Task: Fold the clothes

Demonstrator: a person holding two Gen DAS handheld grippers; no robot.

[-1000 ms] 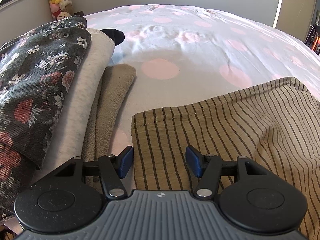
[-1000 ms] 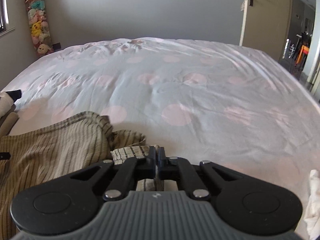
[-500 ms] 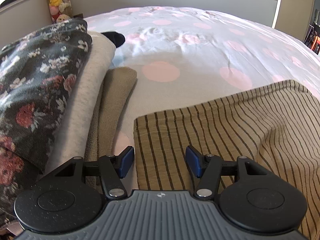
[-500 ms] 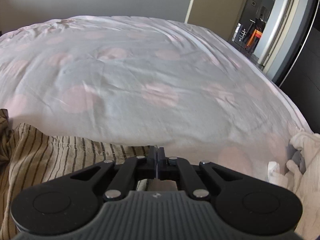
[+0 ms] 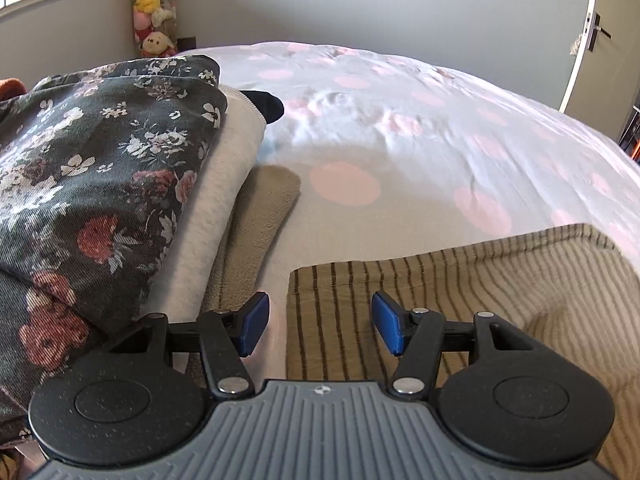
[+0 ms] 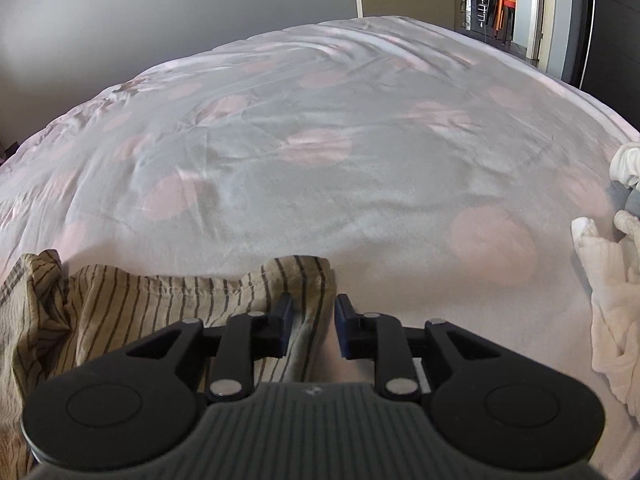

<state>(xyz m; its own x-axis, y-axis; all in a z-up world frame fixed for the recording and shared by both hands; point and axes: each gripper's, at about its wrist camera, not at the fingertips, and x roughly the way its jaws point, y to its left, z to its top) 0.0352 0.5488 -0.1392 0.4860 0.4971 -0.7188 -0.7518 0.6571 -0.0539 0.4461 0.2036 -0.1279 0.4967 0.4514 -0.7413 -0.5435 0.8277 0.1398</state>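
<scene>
A tan garment with dark stripes [image 5: 460, 292] lies on the bed, its near-left corner just in front of my left gripper [image 5: 320, 324]. The left gripper is open and empty, with the garment's left edge lying between its blue pads. In the right wrist view the same striped garment [image 6: 132, 308] lies bunched at the lower left. My right gripper [image 6: 310, 326] is open, and a fold of the garment's right end lies loose between its fingers.
A stack of folded clothes stands at the left: floral dark fabric [image 5: 88, 184] on top, a cream piece [image 5: 224, 184] and a beige fleece [image 5: 260, 220] below. White crumpled clothes [image 6: 608, 280] lie at the right. The pink-dotted bed cover [image 6: 320, 160] stretches ahead.
My right gripper has opened and let go of the striped garment's end after carrying it to the right. The left gripper stayed open, tilting up slightly.
</scene>
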